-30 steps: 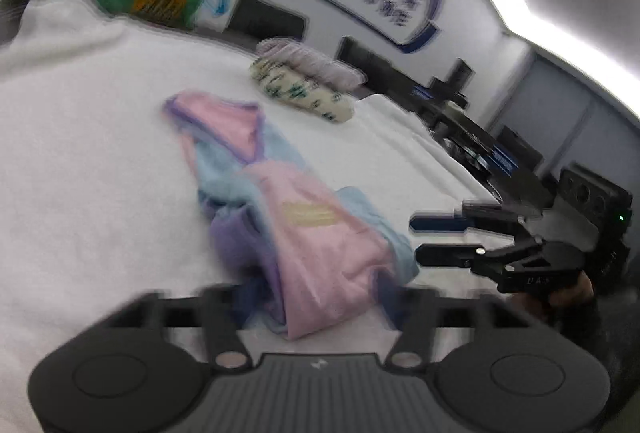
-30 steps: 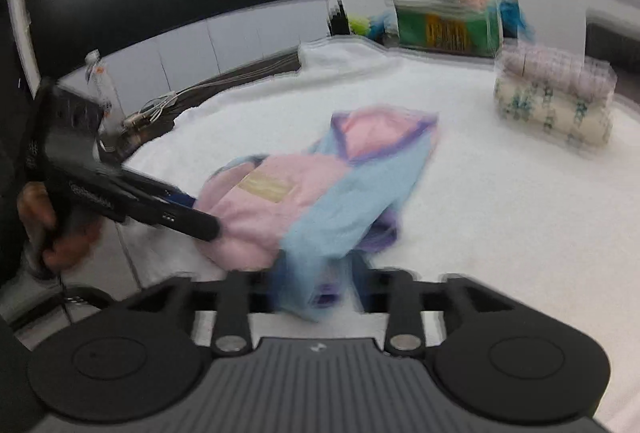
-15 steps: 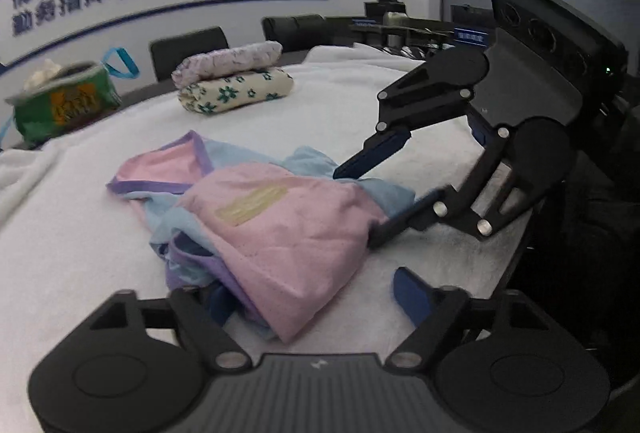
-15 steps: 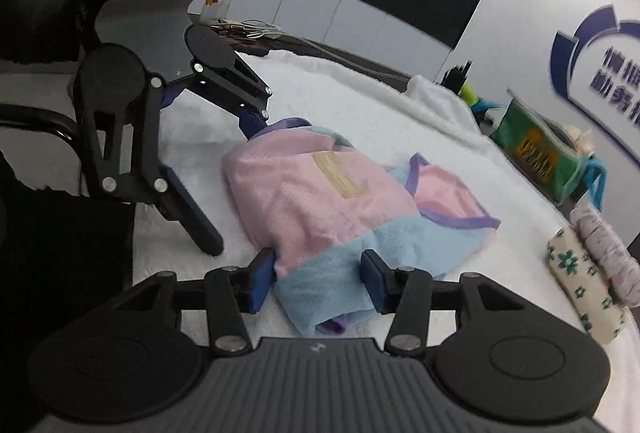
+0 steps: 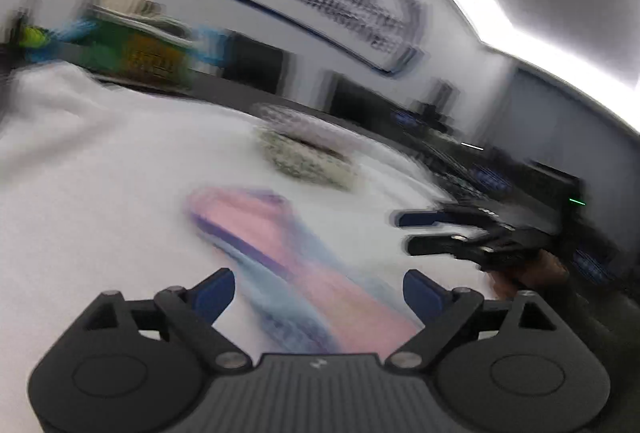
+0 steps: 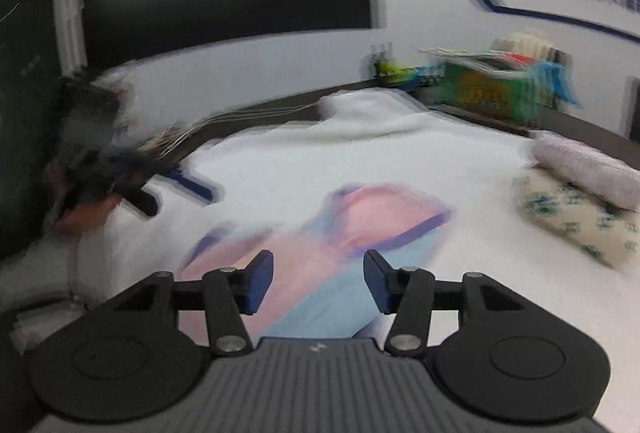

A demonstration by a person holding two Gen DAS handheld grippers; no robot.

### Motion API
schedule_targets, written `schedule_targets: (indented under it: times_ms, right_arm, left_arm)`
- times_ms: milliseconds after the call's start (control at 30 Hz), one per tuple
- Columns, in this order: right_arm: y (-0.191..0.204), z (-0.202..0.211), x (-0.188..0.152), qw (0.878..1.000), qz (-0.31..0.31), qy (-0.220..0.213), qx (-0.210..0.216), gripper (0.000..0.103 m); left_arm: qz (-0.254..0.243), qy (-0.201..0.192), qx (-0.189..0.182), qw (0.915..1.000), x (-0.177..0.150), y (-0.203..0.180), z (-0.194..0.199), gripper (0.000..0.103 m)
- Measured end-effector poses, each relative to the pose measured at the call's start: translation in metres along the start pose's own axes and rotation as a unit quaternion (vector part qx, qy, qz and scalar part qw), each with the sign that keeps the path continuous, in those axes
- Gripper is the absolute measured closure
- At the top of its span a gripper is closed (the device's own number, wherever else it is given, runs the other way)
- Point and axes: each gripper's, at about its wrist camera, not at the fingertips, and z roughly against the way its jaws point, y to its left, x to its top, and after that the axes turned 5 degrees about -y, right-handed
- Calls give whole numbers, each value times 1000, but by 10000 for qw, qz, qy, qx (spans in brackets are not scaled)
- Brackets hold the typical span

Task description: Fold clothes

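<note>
A pink, light-blue and purple garment [image 5: 288, 257] lies stretched out on the white cloth-covered table [image 5: 100, 193], blurred by motion. My left gripper [image 5: 320, 289] hovers over its near end. Its jaws are opening wide, and the pads do not press on the fabric. In the left wrist view my right gripper [image 5: 406, 232] reaches in from the right, held by a hand [image 5: 532, 273]. In the right wrist view the garment [image 6: 360, 225] lies just beyond my right gripper [image 6: 318, 273]. Its jaws are opening too, with cloth below them and no grip. My left gripper [image 6: 180, 201] shows at the left.
Two rolled clothes, a floral one [image 6: 576, 217] and a pale pink one [image 6: 588, 169], lie at the far right of the table [image 6: 400, 153]. The floral roll [image 5: 308, 161] is beyond the garment in the left view. A green box [image 6: 496, 89] stands at the back edge.
Half a second ago the two grippers faced each other closely across the bunched garment. Both have swung back apart, their jaws have widened, and the garment now lies longer and flatter.
</note>
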Motion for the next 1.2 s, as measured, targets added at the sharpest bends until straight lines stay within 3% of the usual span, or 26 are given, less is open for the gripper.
schedule_targets:
  times_ms: [67,133,167,200,233,300,433,600,633,733,767,800,833,867,900,933,1000,1033,1067,1100,1133,1167,1200]
  right_arm:
    - [-29,-55,21,9972,-429,376,-491,51]
    - [-51,-105,33,9920,-667,713,-805,53]
    - [-60,-126,35,9884,-762,852,-997,55]
    - [-68,-140,35,9861,-876,986,-1009,68]
    - [-76,-152,34,9840,-994,1117,-967,94]
    - [-78,-153,31,9849,-969,1145,-862,100]
    - [-58,-103,32,9946,-482,648,-654,102]
    - [1,3,17,9982,321,-8,-505,102]
    - [16,21,6,9976,480,-11,-499,102]
    - [48,51,-45,9964,490,500,-470,101]
    - [53,59,-58,9963,398,597,-473,100]
    - [53,67,-66,9971,145,559,-505,98]
    - [52,75,-72,9972,-149,489,-546,93]
    - [48,85,-73,9970,-491,258,-532,90]
    - [44,93,-73,9957,-805,-33,-462,75]
    - [38,91,-72,9933,-1049,-184,-451,58]
    - [25,81,-68,9867,-1502,-405,-472,56]
    - [19,66,-68,9847,-1617,-320,-565,56]
    - [15,52,-70,9841,-1666,-152,-601,57]
    - [13,39,-72,9838,-1705,6,-556,67]
    - [11,25,-74,9826,-1796,153,-456,88]
    - [10,17,-76,9808,-1886,284,-403,94]
    - [17,17,-75,9823,-1794,321,-441,100]
  left_arm:
    - [-81,125,758,9970,21,9,-42,15]
    - [-166,370,1285,9909,30,18,-89,24]
    - [-61,525,1458,9879,31,23,-105,42]
    - [-39,614,1401,9882,29,24,-113,52]
    - [-16,703,1344,9884,28,25,-121,58]
    - [-57,693,1354,9884,23,24,-124,103]
    - [0,262,943,9952,19,12,-84,102]
    - [-698,-511,623,9943,-21,-51,11,102]
    - [-798,-447,516,9945,-41,-65,26,102]
    - [-679,16,104,9976,-95,-82,49,96]
    - [-506,86,-18,9987,-104,-79,55,86]
    - [-304,130,-96,9994,-110,-75,61,66]
    - [-71,92,-80,9999,-107,-69,64,56]
    - [133,-9,-31,9999,-98,-64,63,36]
    - [338,-110,18,9994,-89,-59,62,15]
    - [542,-211,66,9983,-81,-54,62,10]
    - [832,-330,212,9958,-63,-47,55,14]
    - [694,-171,383,9967,-57,-49,38,16]
    - [516,44,537,9972,-54,-53,17,27]
    - [371,289,683,9966,-51,-55,-2,54]
    - [358,524,776,9950,-52,-56,-14,71]
    - [479,647,800,9935,-55,-53,-21,95]
    - [584,688,802,9927,-59,-52,-23,96]
